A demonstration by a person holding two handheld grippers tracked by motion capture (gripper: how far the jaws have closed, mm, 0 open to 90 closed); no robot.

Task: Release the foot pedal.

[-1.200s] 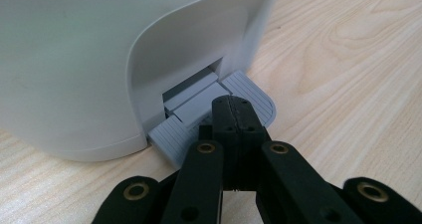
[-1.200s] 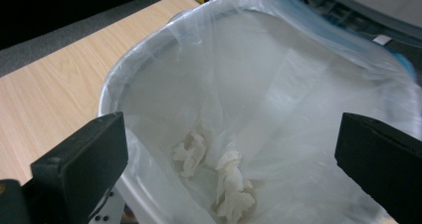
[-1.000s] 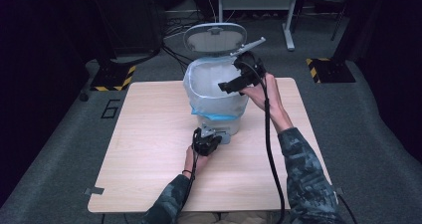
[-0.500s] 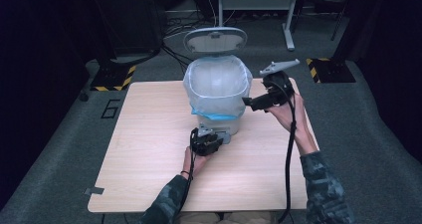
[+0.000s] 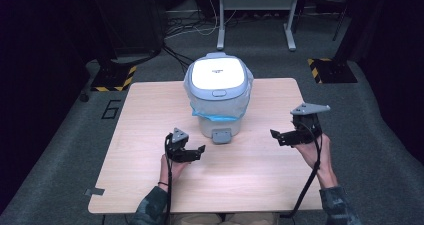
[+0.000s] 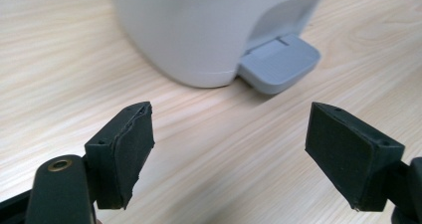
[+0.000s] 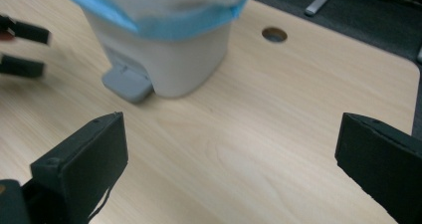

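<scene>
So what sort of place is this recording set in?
Most likely a lab or recording studio rather than a home. A small pedal bin stands alone on a plain wooden table, the floor is dark grey carpet, and black stand bases carry yellow-and-black hazard tape, with loose cables behind.

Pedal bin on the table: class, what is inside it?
The pedal bin has its lid shut, so the contents are hidden. A clear liner with a blue hem folds over the rim outside.
</scene>
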